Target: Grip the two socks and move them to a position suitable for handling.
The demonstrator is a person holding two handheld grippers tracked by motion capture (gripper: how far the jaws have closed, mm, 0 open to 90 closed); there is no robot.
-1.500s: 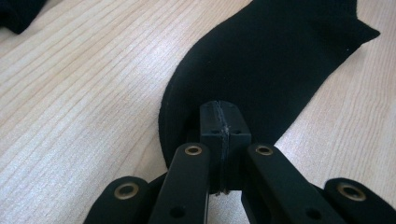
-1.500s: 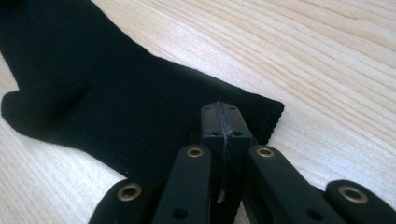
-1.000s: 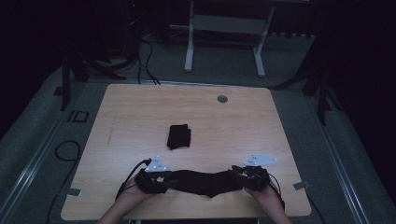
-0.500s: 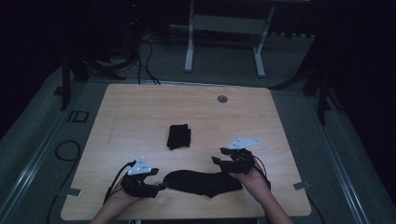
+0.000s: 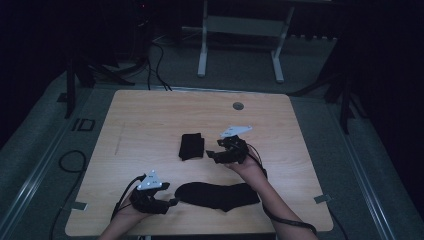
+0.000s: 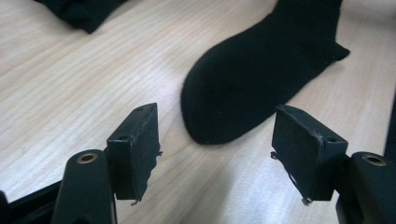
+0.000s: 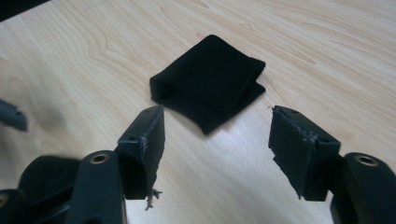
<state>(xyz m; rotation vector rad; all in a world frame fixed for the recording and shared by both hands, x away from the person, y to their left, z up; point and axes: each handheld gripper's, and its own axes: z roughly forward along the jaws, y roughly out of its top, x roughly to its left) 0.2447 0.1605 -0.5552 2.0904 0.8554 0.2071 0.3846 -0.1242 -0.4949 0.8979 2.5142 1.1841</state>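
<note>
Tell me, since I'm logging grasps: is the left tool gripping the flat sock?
No, the left tool is open, and the flat sock lies ahead of it, untouched.

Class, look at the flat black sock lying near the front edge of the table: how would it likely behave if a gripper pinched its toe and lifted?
The black sock lies limp and flat on the table, so it would probably droop. It looks thin, so likely light. Being soft knit, it should neither roll nor break.

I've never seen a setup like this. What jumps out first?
Two black socks on a pale wooden table: one flat sock near the front edge, one folded sock at mid-table. A person holds a gripper in each hand, both open: the left gripper facing the flat sock's toe, the right gripper facing the folded one.
</note>
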